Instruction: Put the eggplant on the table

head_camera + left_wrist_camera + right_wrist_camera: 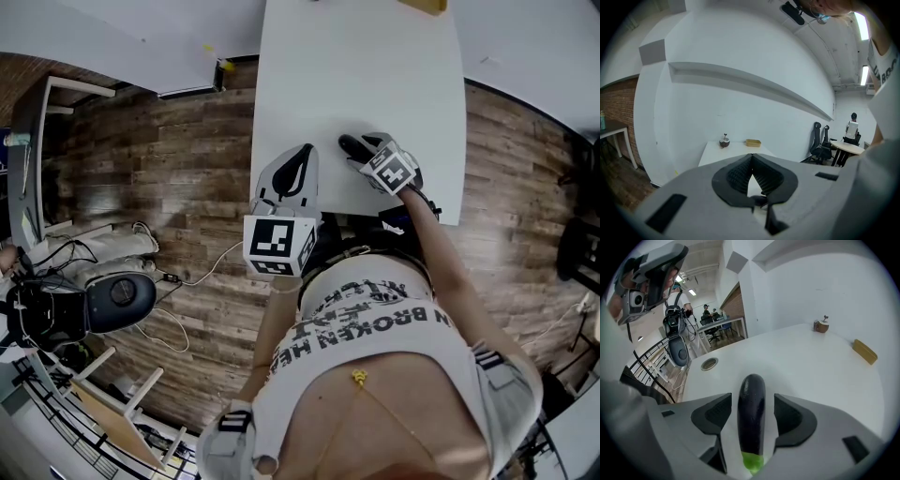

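A dark purple eggplant (pixel 751 411) with a green stem end lies lengthwise between the jaws of my right gripper (pixel 752 400), stem end toward the camera. There is a gap on each side of it, so the pads (pixel 715 412) do not press on it. It seems to rest on the white table (pixel 801 362). In the head view the right gripper (pixel 364 148) sits over the table's (pixel 375 66) near edge, with the eggplant's dark tip (pixel 349 144) poking out. My left gripper (pixel 296 161) hangs at the near left corner, and its pads (pixel 740 176) meet with nothing between them.
A shallow yellow tray (pixel 865 351) and a small brown bowl (pixel 820 326) stand at the table's far end. A round cable port (pixel 709 363) sits near the left edge. Office chairs (pixel 820 143) and a distant person (pixel 853 127) are to the right. Wooden floor (pixel 178 150) surrounds the table.
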`<state>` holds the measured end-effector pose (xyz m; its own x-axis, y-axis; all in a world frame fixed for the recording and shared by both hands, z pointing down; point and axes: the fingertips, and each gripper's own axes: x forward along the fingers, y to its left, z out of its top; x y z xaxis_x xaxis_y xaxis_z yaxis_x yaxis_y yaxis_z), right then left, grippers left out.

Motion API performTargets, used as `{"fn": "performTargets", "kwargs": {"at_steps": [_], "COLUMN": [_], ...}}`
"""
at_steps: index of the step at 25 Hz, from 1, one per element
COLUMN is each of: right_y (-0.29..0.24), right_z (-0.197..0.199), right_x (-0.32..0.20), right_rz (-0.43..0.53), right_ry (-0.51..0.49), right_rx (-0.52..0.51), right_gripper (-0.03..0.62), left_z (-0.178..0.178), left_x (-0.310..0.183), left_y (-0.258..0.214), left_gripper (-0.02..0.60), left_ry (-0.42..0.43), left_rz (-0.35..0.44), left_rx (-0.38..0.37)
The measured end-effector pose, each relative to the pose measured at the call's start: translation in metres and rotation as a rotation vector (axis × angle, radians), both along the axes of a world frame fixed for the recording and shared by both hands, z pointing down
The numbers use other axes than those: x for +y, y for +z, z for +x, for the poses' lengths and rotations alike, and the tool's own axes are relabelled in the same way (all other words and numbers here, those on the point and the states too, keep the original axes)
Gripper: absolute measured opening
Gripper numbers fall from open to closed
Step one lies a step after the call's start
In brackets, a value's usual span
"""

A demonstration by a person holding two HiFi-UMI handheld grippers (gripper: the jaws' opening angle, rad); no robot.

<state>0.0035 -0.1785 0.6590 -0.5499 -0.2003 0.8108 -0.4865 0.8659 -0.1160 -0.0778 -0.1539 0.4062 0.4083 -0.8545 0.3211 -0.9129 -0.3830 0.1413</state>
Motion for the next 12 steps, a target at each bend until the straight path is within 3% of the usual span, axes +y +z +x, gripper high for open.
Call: {"fn": "performTargets", "kwargs": {"at_steps": [12], "right_y": [-0.019], "right_z": [-0.003], "right_x": [0.002], "right_rz": [-0.005], "right_ry": [-0.069], "right_rx": [0.003], "right_gripper": [0.267], "left_z": [0.0], "left_x": [-0.001], "left_y": [-0.001], "left_gripper": [0.005], "left_ry": [0.001], "left_rz": [0.008], "left_rx": [-0.002]}}
